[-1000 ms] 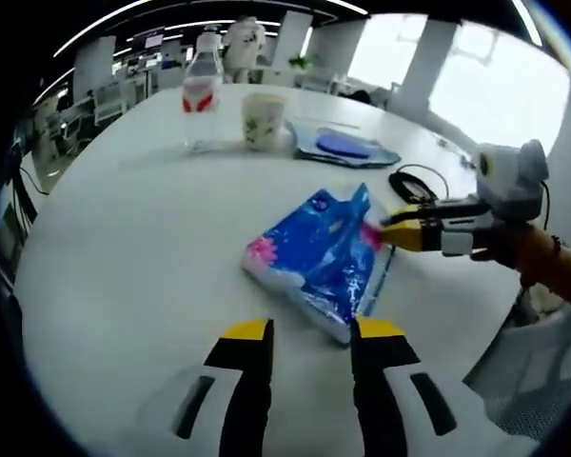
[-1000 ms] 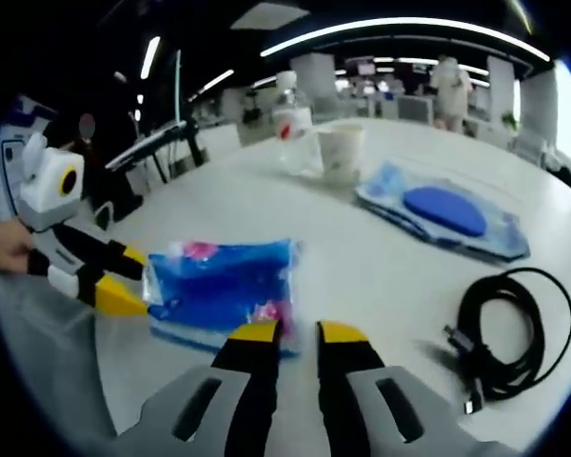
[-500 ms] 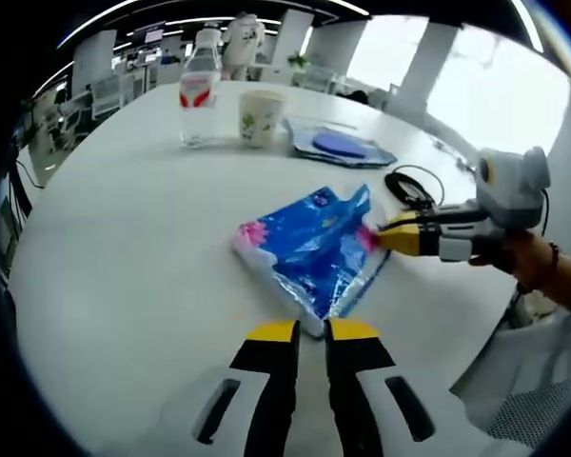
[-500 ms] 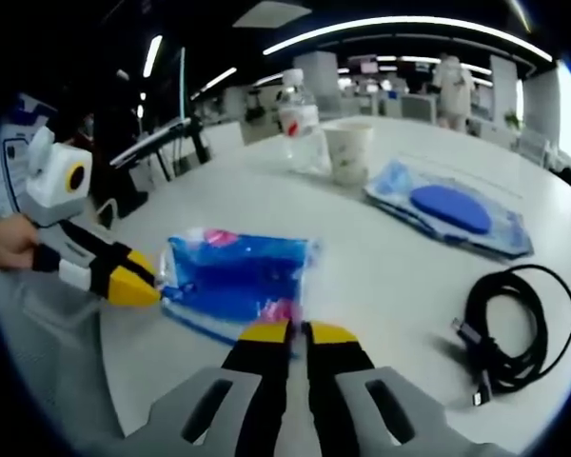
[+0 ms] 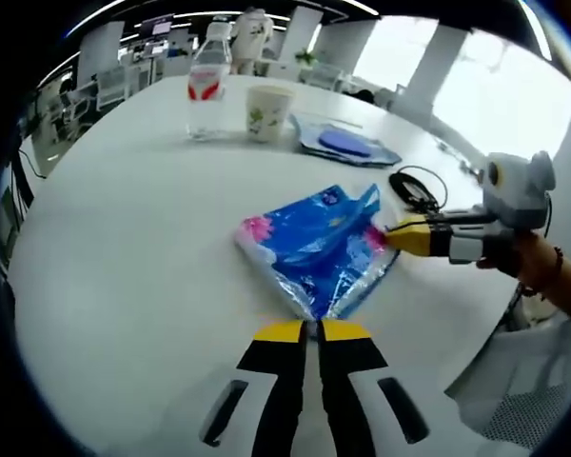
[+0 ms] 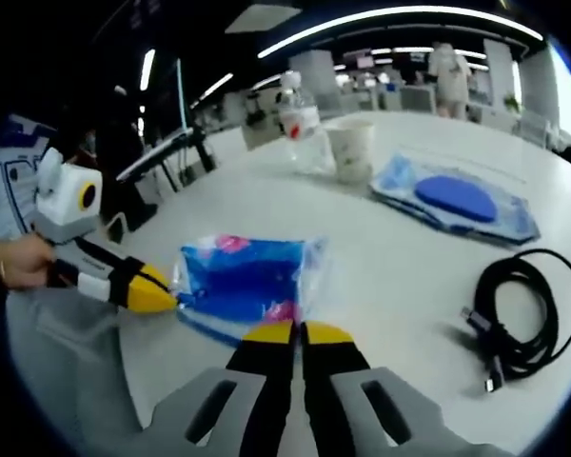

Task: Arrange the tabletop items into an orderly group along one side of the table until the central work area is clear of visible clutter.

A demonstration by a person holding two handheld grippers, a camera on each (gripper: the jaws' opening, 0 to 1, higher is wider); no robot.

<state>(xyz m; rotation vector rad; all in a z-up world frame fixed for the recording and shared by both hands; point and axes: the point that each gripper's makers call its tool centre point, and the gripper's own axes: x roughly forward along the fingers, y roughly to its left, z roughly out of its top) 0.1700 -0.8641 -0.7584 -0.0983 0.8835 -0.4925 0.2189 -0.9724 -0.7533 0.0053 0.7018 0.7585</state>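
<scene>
A blue plastic tissue pack (image 5: 309,238) lies near the middle of the white round table (image 5: 124,248). My left gripper (image 5: 312,329) is shut on the pack's near corner. Coming in from the right, my right gripper (image 5: 406,237) pinches the pack's crinkled far end. In the right gripper view the same pack (image 6: 243,281) lies just ahead of my shut right gripper (image 6: 291,331), which holds its near edge. The left gripper (image 6: 157,291) grips the pack's left end there. A water bottle (image 5: 207,86), paper cup (image 5: 268,112) and flat blue pouch (image 5: 344,144) stand at the far side.
A coiled black cable (image 6: 516,319) lies on the table right of the pack, also seen as the cable (image 5: 414,188) behind the right gripper. The bottle (image 6: 300,124), cup (image 6: 354,150) and pouch (image 6: 457,200) sit together. Office chairs and desks surround the table.
Both grippers have gone from open to shut on opposite ends of the blue pack. The pack's corners are now pulled up into the jaws.
</scene>
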